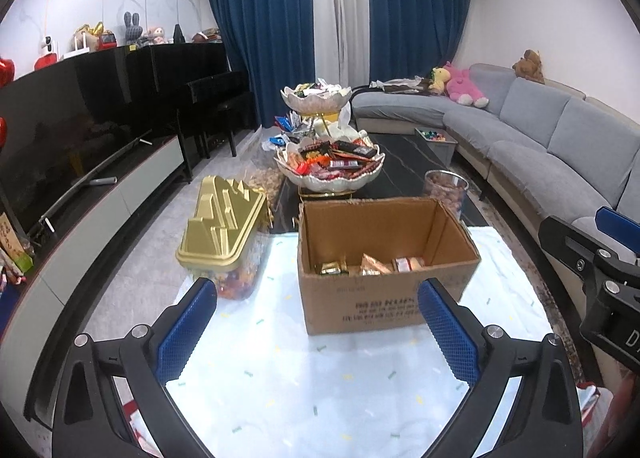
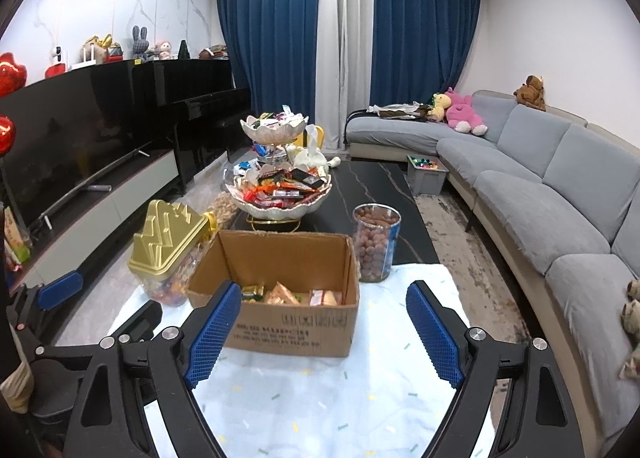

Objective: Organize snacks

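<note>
An open cardboard box [image 1: 384, 298] [image 2: 292, 328] stands on a white cloth [image 1: 320, 386] and holds a few wrapped snacks [image 1: 370, 265] [image 2: 286, 294]. Left of it stands a clear candy tub with a gold lid [image 1: 222, 226] [image 2: 168, 236]. Behind it a two-tier white bowl stand [image 1: 328, 174] [image 2: 280, 210] is heaped with snacks. A clear jar of nuts [image 2: 376, 242] [image 1: 445, 186] stands right of the box. My left gripper [image 1: 320, 334] is open and empty, in front of the box. My right gripper [image 2: 322, 332] is open and empty, near the box's front wall.
A dark coffee table [image 2: 372, 186] carries everything. A grey bin of candy [image 2: 426, 174] sits at its far right. A grey sofa [image 2: 560, 194] runs along the right, a TV and low cabinet [image 1: 80, 162] along the left. The right gripper's body [image 1: 600, 282] shows in the left wrist view.
</note>
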`<state>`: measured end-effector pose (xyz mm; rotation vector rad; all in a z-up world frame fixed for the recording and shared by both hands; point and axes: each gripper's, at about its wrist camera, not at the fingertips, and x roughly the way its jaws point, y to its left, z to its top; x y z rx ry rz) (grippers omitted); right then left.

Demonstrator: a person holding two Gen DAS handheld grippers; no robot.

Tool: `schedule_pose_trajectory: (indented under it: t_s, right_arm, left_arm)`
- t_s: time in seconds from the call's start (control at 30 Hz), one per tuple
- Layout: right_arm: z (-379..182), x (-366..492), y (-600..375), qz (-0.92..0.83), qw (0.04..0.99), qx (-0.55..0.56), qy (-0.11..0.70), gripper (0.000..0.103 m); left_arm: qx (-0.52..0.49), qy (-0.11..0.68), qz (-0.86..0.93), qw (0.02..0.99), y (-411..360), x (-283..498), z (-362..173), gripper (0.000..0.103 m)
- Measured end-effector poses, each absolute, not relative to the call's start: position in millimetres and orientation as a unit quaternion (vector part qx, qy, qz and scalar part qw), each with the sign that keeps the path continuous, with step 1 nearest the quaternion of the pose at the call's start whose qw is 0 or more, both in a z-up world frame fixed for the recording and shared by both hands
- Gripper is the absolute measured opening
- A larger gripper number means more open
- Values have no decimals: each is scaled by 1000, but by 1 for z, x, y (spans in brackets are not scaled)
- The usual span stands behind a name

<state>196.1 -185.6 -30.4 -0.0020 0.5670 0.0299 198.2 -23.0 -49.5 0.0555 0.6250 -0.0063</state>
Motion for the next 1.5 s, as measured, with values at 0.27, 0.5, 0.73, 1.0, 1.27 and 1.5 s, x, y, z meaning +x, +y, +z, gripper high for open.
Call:
schedule_pose_trajectory:
  t_s: [0.27, 0.5, 0.73, 1.0, 1.27, 1.5]
  right_arm:
    - [-29, 163, -186, 12, 959, -4, 282, 86]
    - [-28, 132, -188, 9, 958, -1, 287, 86]
    - [-30, 110, -200, 2, 953, 8, 304, 86]
    - [-27, 79, -201, 3, 950, 3, 312, 85]
    - [-25, 55, -201, 7, 944, 13, 331, 86]
    - [-20, 37, -201, 3, 941, 13, 338, 85]
  left_arm:
    - [19, 320, -2, 947, -18, 166, -50, 102]
    - [13, 328, -4, 945, -17, 140, -49, 102]
    - [10, 336, -3, 942, -19, 114, -52, 103]
    - [16, 348, -10, 937, -21, 82, -55, 103]
    - [5, 360, -15, 933, -13, 54, -51, 103]
    - [2, 357, -8, 934, -8, 29, -44, 103]
